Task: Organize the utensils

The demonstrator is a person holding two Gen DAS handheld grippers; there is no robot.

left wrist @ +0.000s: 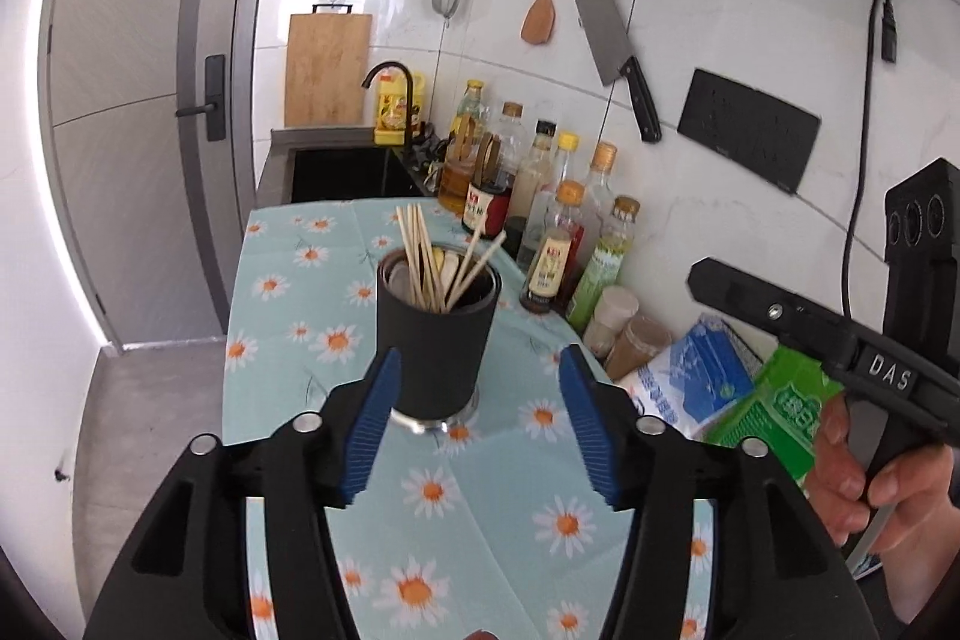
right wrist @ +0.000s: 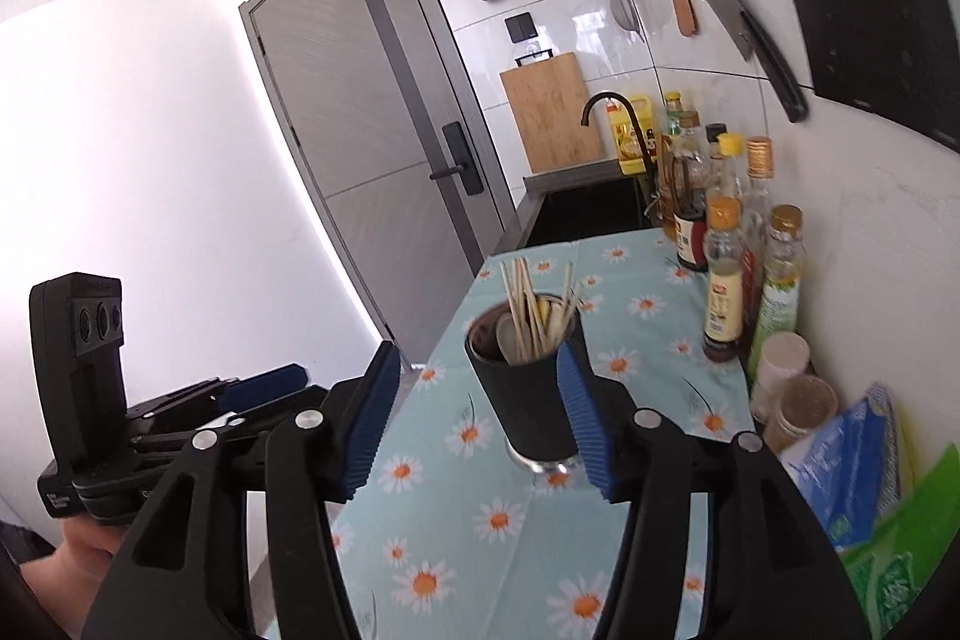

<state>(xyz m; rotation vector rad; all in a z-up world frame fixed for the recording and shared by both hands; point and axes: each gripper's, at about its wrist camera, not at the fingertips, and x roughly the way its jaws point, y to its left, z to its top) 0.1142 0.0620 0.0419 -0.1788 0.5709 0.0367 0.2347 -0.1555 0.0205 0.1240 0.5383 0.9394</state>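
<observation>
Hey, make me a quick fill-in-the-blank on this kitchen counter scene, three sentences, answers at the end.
1. The chopsticks stand in a ______ holder.
2. The tablecloth is printed with ______.
3. The cleaver hangs on the ______.

Missing words: black; daisies; wall

I see a black utensil holder (left wrist: 436, 340) with pale chopsticks (left wrist: 420, 253), on a light-blue daisy-print cloth (left wrist: 300, 292); blue ribbed pads (left wrist: 372, 430) here.
</observation>
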